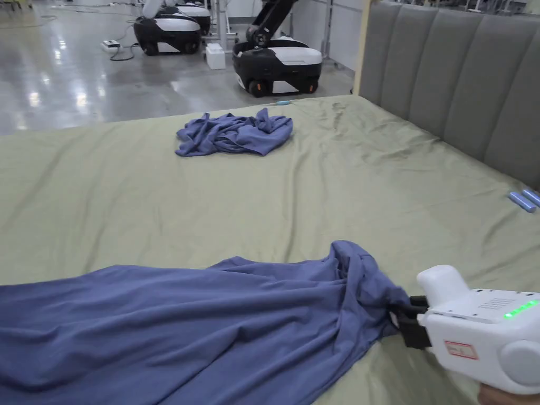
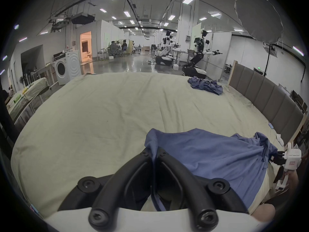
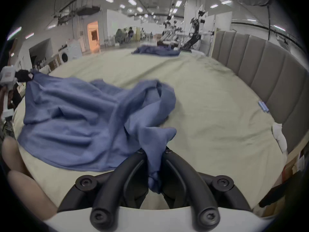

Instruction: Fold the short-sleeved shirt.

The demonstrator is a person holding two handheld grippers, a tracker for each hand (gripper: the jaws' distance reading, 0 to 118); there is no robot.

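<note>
Head view has the shirt (image 1: 184,321) lying along the near edge of the bed (image 1: 316,200), stretched from left to right but loose and wrinkled. At its right end the right gripper (image 1: 399,321) pinches a bunched corner; in the right gripper view both jaws are closed on a wad of blue cloth. In the left gripper view the left gripper (image 2: 153,153) has its jaws pressed together on the shirt's left edge, with a strip of fabric running down between them.

Judging by this, the folding proper has not begun. The shirt is only held at two ends, seemingly to be spread out, and the right side is still twisted into a clump. Flattening it and every fold remain. A second blue garment (image 1: 234,134) lies crumpled at the far side, well apart.
</note>
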